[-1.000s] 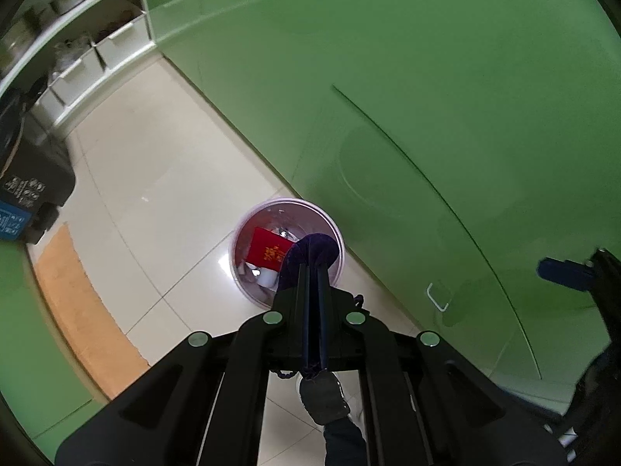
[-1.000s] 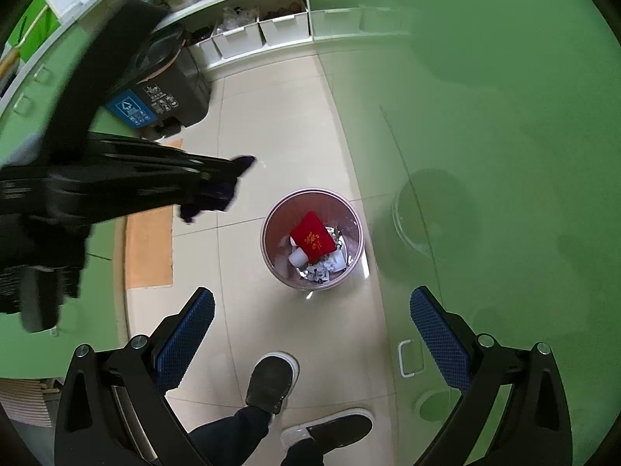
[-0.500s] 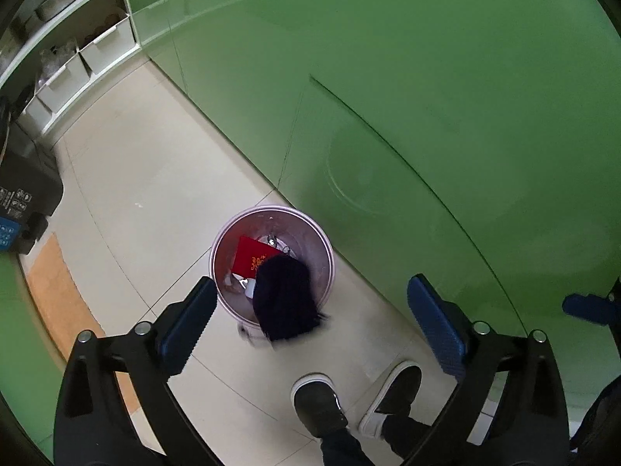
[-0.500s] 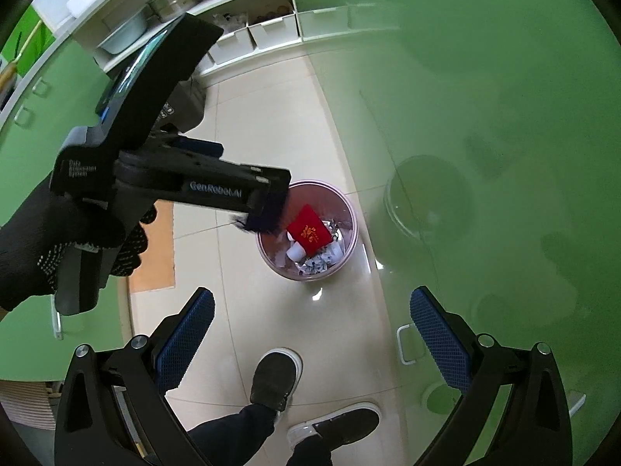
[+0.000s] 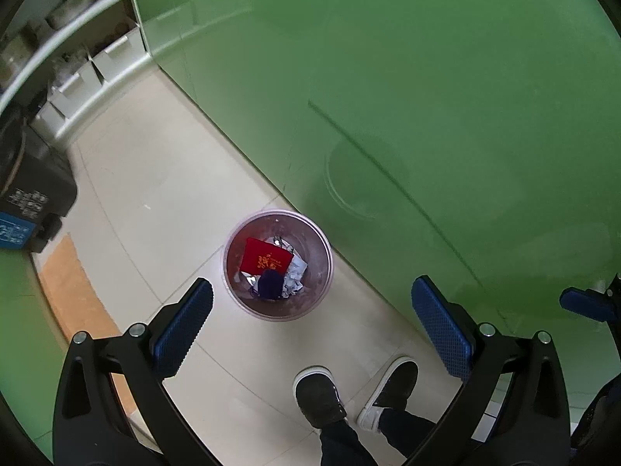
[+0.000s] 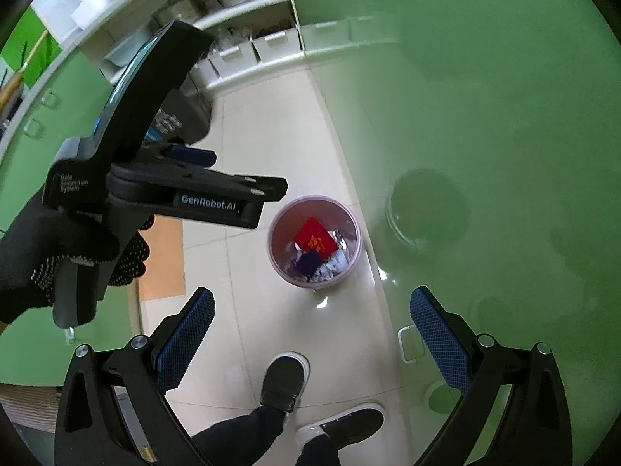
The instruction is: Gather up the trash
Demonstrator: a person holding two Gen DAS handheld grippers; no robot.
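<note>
Left gripper (image 5: 310, 326) is held high over the tiled floor (image 5: 163, 202), pointing down; its blue-padded fingers (image 5: 184, 326) stand spread wide with nothing between them. In the right wrist view the same left gripper (image 6: 248, 194) shows side-on, gripped by a hand in a black dotted glove (image 6: 58, 256), above and left of the bin. Right gripper (image 6: 310, 334) is likewise wide open and carries nothing; its pad (image 5: 588, 303) shows at the right edge of the left wrist view. The round pinkish waste bin (image 5: 233, 272) stands on the floor just beside the green cabinet front (image 5: 388, 77). Inside it: a red packet with gold print (image 5: 266, 258), crumpled whitish paper (image 5: 295, 275) and a dark blue-purple cloth-like lump (image 5: 269, 283) lying on top of the paper, just below the red packet. The same lump (image 6: 308, 262) is seen in the bin (image 6: 277, 256) from the right wrist view, touching the red packet (image 6: 314, 239). The person's two dark shoes (image 5: 320, 396) stand on the tiles near the bin. A dark wheeled bin with a blue label (image 5: 27, 194) and an orange mat (image 5: 73, 295) sit to the left; shelves with white storage boxes (image 6: 271, 46) lie at the far end.
</note>
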